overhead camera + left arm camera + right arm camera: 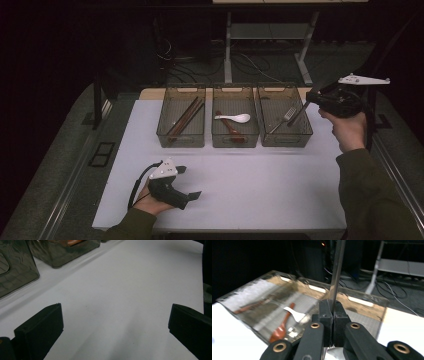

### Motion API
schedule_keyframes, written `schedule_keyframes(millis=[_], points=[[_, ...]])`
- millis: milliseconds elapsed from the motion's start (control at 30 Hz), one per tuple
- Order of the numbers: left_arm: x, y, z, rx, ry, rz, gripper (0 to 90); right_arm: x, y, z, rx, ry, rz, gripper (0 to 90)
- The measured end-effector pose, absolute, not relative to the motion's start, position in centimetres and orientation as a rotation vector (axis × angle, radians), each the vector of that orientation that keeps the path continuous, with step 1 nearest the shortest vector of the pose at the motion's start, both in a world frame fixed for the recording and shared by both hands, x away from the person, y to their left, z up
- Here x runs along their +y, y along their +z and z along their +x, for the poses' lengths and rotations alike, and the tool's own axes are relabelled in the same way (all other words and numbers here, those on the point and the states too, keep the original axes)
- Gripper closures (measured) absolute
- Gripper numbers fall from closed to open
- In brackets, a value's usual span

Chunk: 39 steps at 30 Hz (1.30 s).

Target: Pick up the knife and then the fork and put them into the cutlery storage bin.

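Note:
Three smoky clear bins stand in a row at the table's far side. The left bin (181,118) holds brown chopsticks (185,119). A white spoon (234,118) and a reddish-brown spoon (280,328) lie in the middle bin (235,120). Over the right bin (284,118) my right gripper (301,111) is shut on the handle of a metal fork (283,120); the handle (337,272) rises straight up from the closed jaws of that gripper (333,312). My left gripper (189,182) rests low over the near-left table, open and holding nothing (115,327).
The white table top (250,180) stretches from the bins to the near edge. Behind the table are dark floor, cables and a metal frame leg (228,50). The bins' corners (15,270) show at the upper left of the left gripper view.

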State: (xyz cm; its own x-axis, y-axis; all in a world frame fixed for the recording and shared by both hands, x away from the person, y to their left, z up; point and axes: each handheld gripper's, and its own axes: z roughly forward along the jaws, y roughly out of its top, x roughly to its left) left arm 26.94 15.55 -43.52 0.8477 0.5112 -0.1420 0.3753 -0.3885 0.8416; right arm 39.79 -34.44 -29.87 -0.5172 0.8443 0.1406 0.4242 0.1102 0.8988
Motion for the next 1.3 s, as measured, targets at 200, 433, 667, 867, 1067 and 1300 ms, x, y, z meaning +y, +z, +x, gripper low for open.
schedule_keyframes(millis=[200,433,667,867,1067,1300], points=[[15.6,-43.6,27.0,0.648,0.165,2.028,0.0,-35.1,-31.4,40.8,2.036,1.244,1.292,88.5],[15.6,-43.6,26.9,0.649,0.166,2.034,0.0,-35.7,-33.2,41.4,2.107,1.148,1.353,88.5],[15.5,-43.6,26.9,0.647,0.165,2.032,0.0,-35.9,-33.8,41.4,2.167,1.085,1.360,88.4],[15.5,-43.6,26.9,0.652,0.162,2.033,0.0,-35.3,-34.3,42.1,2.149,1.123,1.334,88.0],[15.5,-43.6,26.9,0.650,0.161,2.031,0.0,-34.2,-35.1,43.3,2.127,1.143,1.322,87.7],[15.4,-43.6,26.8,0.645,0.163,2.024,0.0,-33.0,-36.1,45.0,2.116,1.149,1.321,87.6]])
